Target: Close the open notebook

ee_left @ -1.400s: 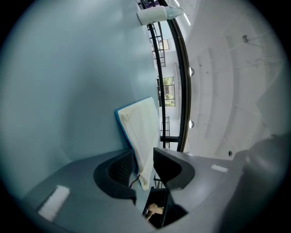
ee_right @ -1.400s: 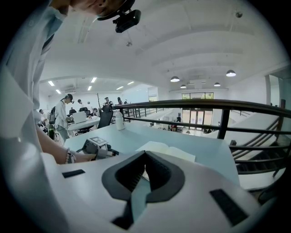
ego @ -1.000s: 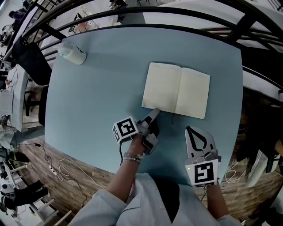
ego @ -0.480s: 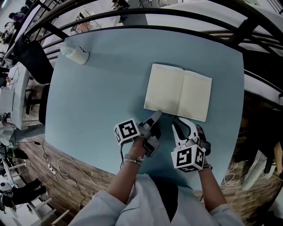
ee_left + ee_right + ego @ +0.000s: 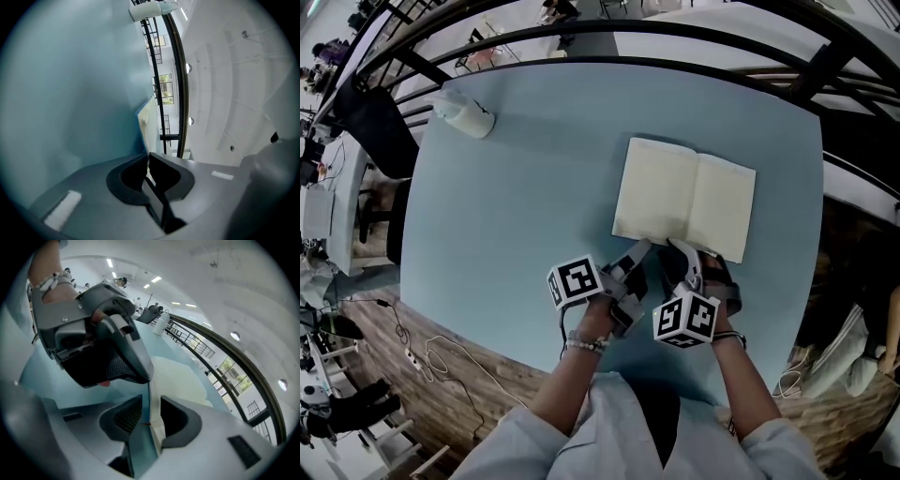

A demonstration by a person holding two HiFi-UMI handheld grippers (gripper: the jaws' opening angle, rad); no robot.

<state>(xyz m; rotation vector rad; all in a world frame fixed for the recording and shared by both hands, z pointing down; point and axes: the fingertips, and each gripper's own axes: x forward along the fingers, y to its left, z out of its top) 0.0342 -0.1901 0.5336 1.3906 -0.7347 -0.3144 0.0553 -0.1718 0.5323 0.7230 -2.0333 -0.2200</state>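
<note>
Blue table [image 5: 506, 206]: one open notebook [image 5: 684, 199], two grippers [image 5: 640, 248] [image 5: 685, 250] (one white bottle [image 5: 464, 113]).

Lots of free room on the pale blue bench [image 5: 506, 206] left of the open cream paper notebook [image 5: 684, 197]; only a small white bottle [image 5: 464, 114] sits far off.

No words, numbers or brand names can be read anywhere. The notebook [image 5: 684, 197] shows bare cream pages. The cube [image 5: 575, 281] on the left gripper [image 5: 639, 247] and the cube [image 5: 685, 319] on the right gripper [image 5: 694, 251] carry only black-and-white square marker patterns.
</note>
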